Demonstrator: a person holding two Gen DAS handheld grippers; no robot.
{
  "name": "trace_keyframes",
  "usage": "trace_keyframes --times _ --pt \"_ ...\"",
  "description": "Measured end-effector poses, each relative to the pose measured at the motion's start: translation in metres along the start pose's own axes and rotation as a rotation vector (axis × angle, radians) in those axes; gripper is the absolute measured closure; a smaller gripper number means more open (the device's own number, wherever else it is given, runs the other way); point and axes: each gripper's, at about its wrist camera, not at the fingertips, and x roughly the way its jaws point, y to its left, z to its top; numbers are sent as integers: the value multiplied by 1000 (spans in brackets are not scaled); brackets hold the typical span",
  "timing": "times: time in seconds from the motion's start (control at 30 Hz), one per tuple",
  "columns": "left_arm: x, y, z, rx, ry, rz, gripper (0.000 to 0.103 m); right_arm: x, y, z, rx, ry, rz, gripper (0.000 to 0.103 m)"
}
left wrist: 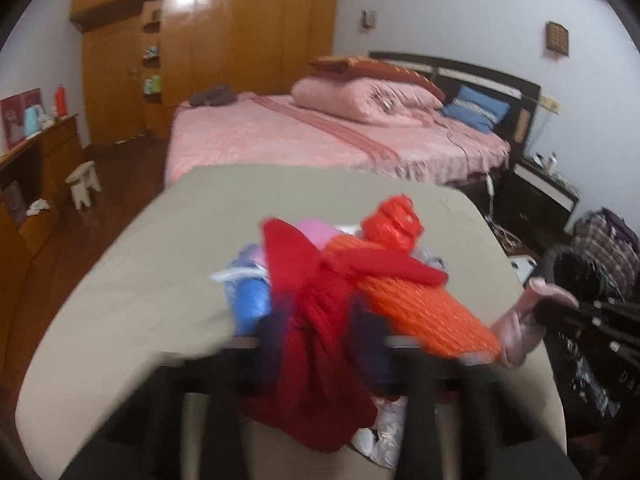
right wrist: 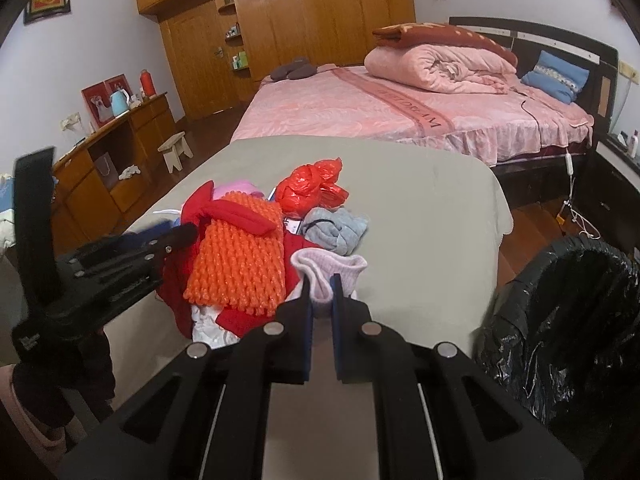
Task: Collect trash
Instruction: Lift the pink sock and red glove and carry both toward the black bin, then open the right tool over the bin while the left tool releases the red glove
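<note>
Right gripper [right wrist: 322,300]: fingers clamped narrow on the pale pink sock [right wrist: 332,270], pinched at its near edge; the sock's open cuff stands up just beyond the tips. The bin lined with a black bag [right wrist: 560,320] is seen at the right of that gripper, just off the table [right wrist: 420,220] edge. That is the relation the next move is judged to turn on: a swing to the right, then a release over the opening. The right hand is plainly the nearer one to the bin.

Left gripper [left wrist: 320,332]: view blurred; fingers narrow and buried in dark red cloth [left wrist: 312,320] at the near side of the pile. A firm grip cannot be told from the pictures.

Further out on the table: orange knitted piece [right wrist: 240,264] lying across the pile, long axis running away from the fingers, grey cloth [right wrist: 336,228] beside it, and a crumpled red plastic bag [right wrist: 312,188] at the far end, judged the clearest trash, untouched. Pink bed [right wrist: 400,112] behind.
</note>
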Motion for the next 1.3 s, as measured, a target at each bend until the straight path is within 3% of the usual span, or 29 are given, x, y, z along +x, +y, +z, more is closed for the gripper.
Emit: trace_keyframes --times 0.07,0.33,0.53,0.87,1.3 --pt "-4 2 -2 -13 -14 -11 96 -2 1 1 -5 -2 1 95" --pt "-73 0 13 -26 -177 -8 96 -26 0 8 9 -52 11 95" --pt "-112 -13 24 -42 -225 -65 96 -56 -2 17 20 -116 15 95" --pt "-123 -73 30 16 -209 -198 96 -113 -35 15 59 -191 -48 95" --pt "-101 -185 38 123 -168 -446 96 -179 -133 -26 178 -220 -296 95"
